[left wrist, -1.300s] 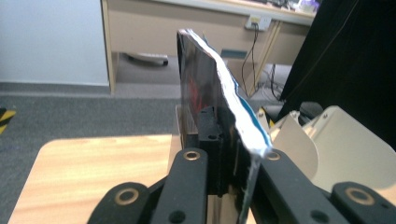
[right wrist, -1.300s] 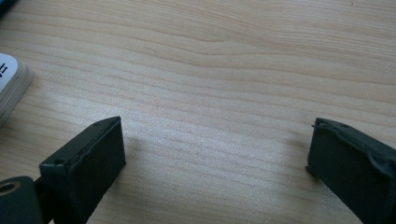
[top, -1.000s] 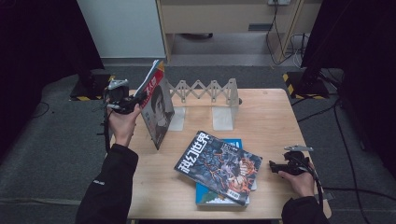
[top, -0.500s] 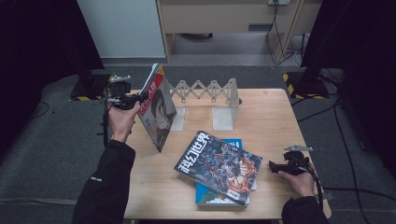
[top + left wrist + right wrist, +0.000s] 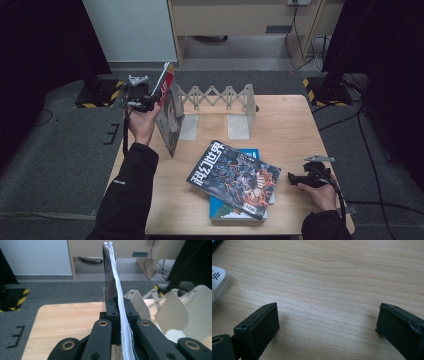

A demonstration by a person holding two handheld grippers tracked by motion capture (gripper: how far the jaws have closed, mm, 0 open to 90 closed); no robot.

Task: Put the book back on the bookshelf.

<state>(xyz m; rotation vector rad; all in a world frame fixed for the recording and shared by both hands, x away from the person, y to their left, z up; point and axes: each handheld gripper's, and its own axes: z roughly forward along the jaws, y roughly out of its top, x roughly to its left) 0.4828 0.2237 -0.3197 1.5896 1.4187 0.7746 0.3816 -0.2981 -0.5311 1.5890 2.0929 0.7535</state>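
My left gripper [image 5: 150,102] is shut on the top edge of a magazine [image 5: 169,114], which stands upright at the table's left, just left of the white expandable book rack [image 5: 220,100]. In the left gripper view the magazine's page edge [image 5: 117,290] runs up between my two black jaws, with the left gripper [image 5: 121,312] clamped on it and the rack's white plates [image 5: 182,310] to the right. A dark-covered magazine [image 5: 234,178] lies flat on a blue book [image 5: 252,155] at the table's front middle. My right gripper [image 5: 295,178] rests open by the front right; the right gripper [image 5: 328,322] has bare wood between its jaws.
The wooden table [image 5: 285,120] has free surface right of the rack and along its far right. Grey carpet surrounds it, with yellow-black striped bases [image 5: 100,95] at the back left and back right [image 5: 320,90]. A cabinet stands beyond.
My left hand has carried the upright magazine to the right, closer to the rack's left end. The right hand and the flat magazines have stayed put.
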